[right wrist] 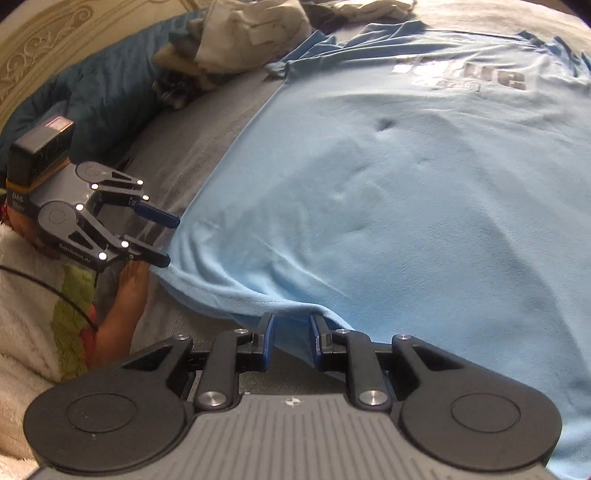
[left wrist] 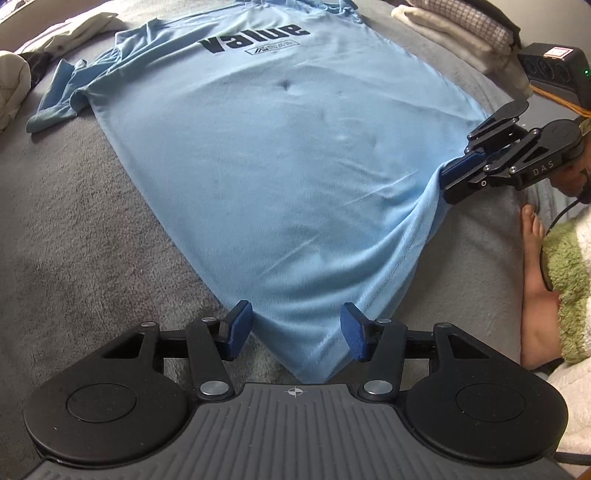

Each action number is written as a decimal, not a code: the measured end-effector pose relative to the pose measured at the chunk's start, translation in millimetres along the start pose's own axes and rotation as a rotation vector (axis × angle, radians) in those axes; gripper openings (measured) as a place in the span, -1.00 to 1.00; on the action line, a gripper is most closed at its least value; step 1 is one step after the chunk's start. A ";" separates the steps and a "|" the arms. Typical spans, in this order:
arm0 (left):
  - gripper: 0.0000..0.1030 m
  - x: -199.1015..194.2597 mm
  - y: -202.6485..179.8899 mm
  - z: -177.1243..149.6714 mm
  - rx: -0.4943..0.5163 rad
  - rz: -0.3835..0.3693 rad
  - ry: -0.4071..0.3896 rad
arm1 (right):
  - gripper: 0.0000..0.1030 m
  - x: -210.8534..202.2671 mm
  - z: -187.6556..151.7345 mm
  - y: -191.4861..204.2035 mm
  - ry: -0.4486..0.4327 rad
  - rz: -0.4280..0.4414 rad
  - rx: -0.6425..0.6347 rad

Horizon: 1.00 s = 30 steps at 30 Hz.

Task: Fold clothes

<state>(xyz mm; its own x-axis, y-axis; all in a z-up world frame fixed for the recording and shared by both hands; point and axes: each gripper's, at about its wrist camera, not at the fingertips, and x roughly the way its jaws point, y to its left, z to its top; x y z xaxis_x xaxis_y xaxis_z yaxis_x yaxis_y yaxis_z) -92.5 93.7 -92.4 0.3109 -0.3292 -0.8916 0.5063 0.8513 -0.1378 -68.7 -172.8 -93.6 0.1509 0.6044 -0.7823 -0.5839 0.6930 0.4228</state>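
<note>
A light blue T-shirt [right wrist: 388, 192] is spread on a grey blanket [right wrist: 207, 147]. Its hem is pinched by the right gripper [right wrist: 291, 343]; the left gripper [right wrist: 171, 240] is seen at its left corner.

Both tongs: black linkage arms, silver screws, blue pads [left wrist: 240, 325], grey ribbed housing. Right tongs [left wrist: 448, 181] marked "DAS". Person wears fuzzy green-and-white robe [left wrist: 569, 258].

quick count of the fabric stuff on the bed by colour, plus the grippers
light blue t-shirt: 1
grey blanket under it: 1
dark teal cover: 1
pale cream clothes pile: 1
folded whitish stack: 1
grippers: 2, left gripper and right gripper
total: 7
</note>
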 end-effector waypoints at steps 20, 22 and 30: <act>0.21 23.5 -22.7 14.4 0.096 0.118 -0.043 | -0.58 3.3 -11.3 44.4 -0.032 0.004 -0.276; 0.21 13.7 -23.0 16.1 0.088 0.121 -0.082 | -0.58 10.6 -14.4 53.4 -0.028 -0.027 -0.345; -0.14 -2.4 -63.3 10.7 0.265 -0.137 -0.145 | -0.91 28.1 -1.0 37.9 -0.016 -0.071 -0.319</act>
<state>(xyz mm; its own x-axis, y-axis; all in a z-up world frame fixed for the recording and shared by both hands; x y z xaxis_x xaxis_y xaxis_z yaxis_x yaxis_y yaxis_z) -116.8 36.2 -77.0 0.3269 -0.5045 -0.7991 0.7370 0.6654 -0.1186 -87.4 -130.0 -100.0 0.2114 0.5671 -0.7960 -0.7914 0.5773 0.2011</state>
